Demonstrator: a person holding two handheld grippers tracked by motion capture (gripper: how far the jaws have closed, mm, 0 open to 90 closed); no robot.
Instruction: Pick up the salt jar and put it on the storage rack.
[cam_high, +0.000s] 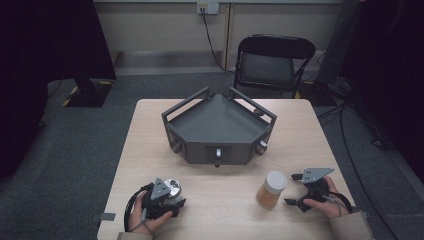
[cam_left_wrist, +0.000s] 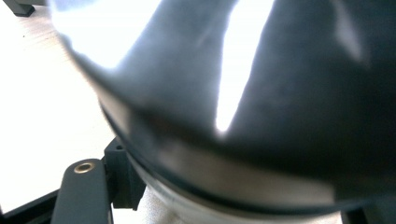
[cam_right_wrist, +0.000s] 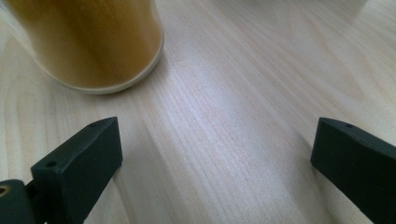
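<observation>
A shiny, rounded metal canister (cam_high: 173, 189) sits near the table's front left, and my left gripper (cam_high: 172, 196) is shut on it. In the left gripper view the canister (cam_left_wrist: 261, 93) looms very close and blurred, dark with bright glints, and one black finger (cam_left_wrist: 81, 191) shows at the lower left. An amber jar with a white lid (cam_high: 272, 189) stands upright at the front right. My right gripper (cam_high: 293, 189) rests just right of it, open, jaws pointing toward the jar. In the right gripper view the jar (cam_right_wrist: 88, 42) stands at the upper left, ahead of my right gripper (cam_right_wrist: 217, 163), with bare wood between the jaws.
A dark grey angular tray (cam_high: 200, 152) with raised rails occupies the table's middle and far side; small knobs stick out of its front wall. A black folding chair (cam_high: 272, 60) stands beyond the table. Bare wood (cam_high: 220, 200) lies between the two grippers.
</observation>
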